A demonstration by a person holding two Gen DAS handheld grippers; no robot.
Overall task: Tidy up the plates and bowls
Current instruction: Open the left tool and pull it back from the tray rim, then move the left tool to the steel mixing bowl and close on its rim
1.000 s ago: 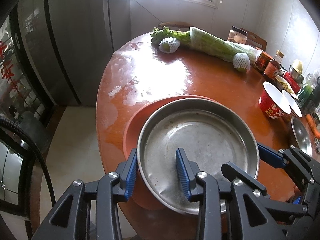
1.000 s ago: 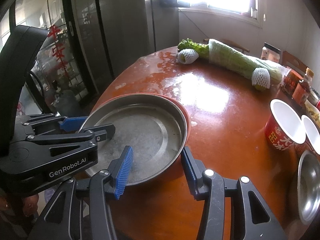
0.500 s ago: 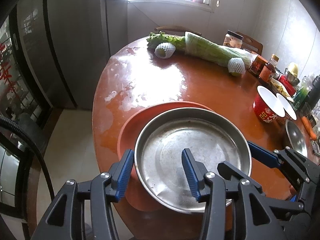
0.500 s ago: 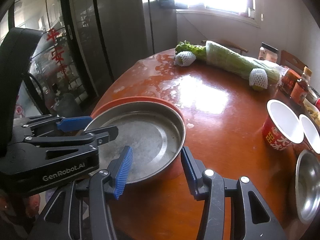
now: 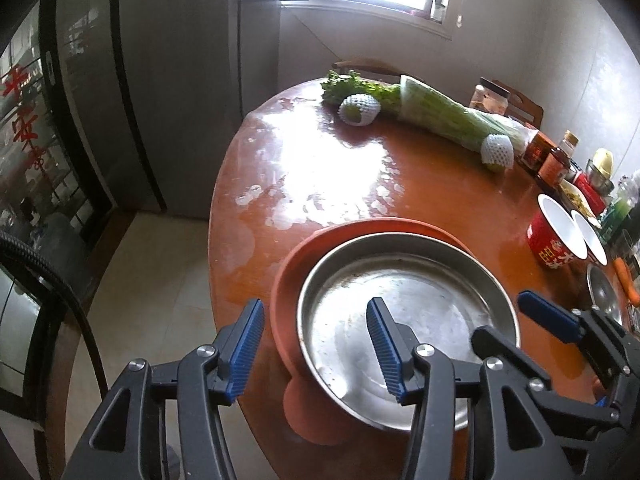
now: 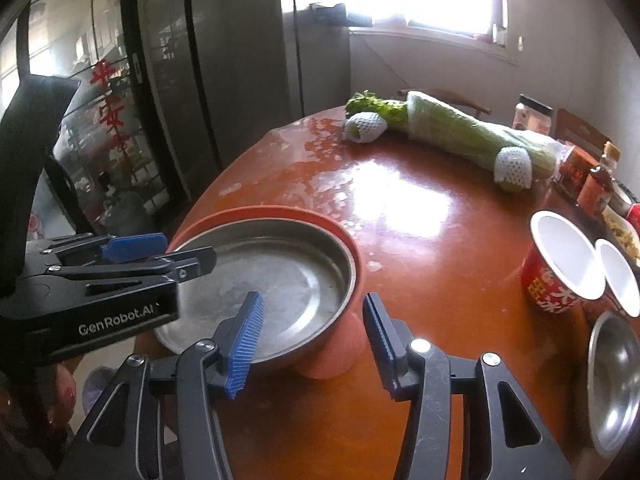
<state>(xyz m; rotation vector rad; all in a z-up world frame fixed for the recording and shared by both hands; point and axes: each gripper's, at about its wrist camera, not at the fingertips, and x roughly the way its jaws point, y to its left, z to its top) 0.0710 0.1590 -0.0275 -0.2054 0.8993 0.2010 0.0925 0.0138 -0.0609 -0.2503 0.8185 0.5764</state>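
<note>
A steel plate [image 5: 408, 308] lies nested in an orange plate [image 5: 320, 248] at the near edge of the round red-brown table [image 5: 360, 176]. My left gripper [image 5: 316, 352] is open, above the stack's near left rim, touching nothing. My right gripper [image 6: 312, 340] is open and straddles the stack's near right rim; it also shows in the left wrist view [image 5: 548, 316]. The stack shows in the right wrist view [image 6: 280, 276]. Two red paper bowls [image 6: 560, 264] and a small steel bowl [image 6: 616, 376] stand at the right.
Wrapped greens [image 5: 448, 116] and two foam-netted fruits [image 5: 358, 108] lie at the far side. Jars and bottles [image 5: 556, 156] crowd the right edge, with a carrot [image 5: 626, 280]. The table's left edge drops to the floor [image 5: 152, 280]. A dark cabinet [image 5: 100, 80] stands left.
Both grippers have pulled back and risen from the plate stack. The left jaws have opened wider and come off the steel plate's rim. The stack has stayed put.
</note>
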